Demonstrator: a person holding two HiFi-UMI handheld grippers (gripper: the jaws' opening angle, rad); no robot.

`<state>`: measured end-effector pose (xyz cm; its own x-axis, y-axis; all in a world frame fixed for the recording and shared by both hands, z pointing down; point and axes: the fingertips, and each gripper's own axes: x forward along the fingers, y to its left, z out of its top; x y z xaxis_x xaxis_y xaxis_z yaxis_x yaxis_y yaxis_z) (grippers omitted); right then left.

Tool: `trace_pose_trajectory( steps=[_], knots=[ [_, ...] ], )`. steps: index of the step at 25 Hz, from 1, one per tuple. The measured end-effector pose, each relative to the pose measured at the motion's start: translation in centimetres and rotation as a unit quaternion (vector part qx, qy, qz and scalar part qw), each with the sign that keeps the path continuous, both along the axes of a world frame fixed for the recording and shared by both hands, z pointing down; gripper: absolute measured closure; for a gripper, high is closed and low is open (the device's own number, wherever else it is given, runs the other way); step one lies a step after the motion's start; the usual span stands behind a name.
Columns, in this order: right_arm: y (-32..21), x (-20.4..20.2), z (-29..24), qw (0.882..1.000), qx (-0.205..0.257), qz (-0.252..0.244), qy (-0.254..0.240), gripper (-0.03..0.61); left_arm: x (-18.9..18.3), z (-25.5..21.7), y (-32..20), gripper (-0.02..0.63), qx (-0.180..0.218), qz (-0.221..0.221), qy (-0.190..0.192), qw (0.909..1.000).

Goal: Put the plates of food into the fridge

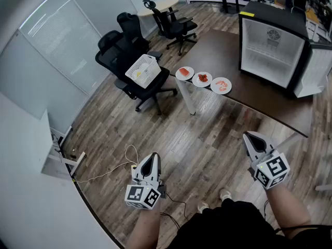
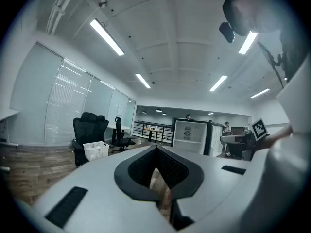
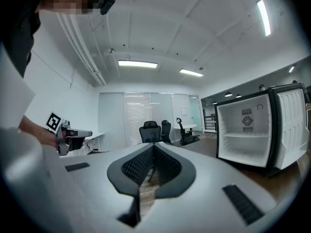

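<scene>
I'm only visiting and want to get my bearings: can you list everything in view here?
plates: three, white with reddish food, in a row at the table's left end
fridge: one, black outside and white inside, door open, on the table
table: one, dark brown, centre right
chairs: three, black, on the floor left of the table
basket: one, white, on the nearest chair
round table: one, pale, behind the chairs
cable: one, pale, on the wood floor at lower left
left gripper: one, grey, shut and empty, bottom left
right gripper: one, grey, shut and empty, bottom right
</scene>
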<state>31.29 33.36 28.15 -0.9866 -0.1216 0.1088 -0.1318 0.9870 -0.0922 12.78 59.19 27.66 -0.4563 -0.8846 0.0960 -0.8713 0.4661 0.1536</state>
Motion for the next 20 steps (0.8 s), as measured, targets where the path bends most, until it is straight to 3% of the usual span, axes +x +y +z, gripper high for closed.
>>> trace_pose_trajectory(
  steps=[11,16,20],
  knots=[
    [-5.2,-1.4,-0.2,0.999,-0.005,-0.029,-0.015,0.574,0.2,-2.5,-7.4,0.611,0.009,-0.008,-0.02,0.9997],
    [-8.0,-2.6,1.1,0.999,-0.031,-0.006,-0.019,0.574,-0.1,-1.6,-10.1,0.611,-0.001,0.006,-0.017,0.9998],
    [-9.2,-4.4,2.1,0.999,-0.031,0.001,-0.013,0.574,-2.4,-1.0,-12.5,0.611,-0.003,0.025,-0.02,0.9995]
  ],
)
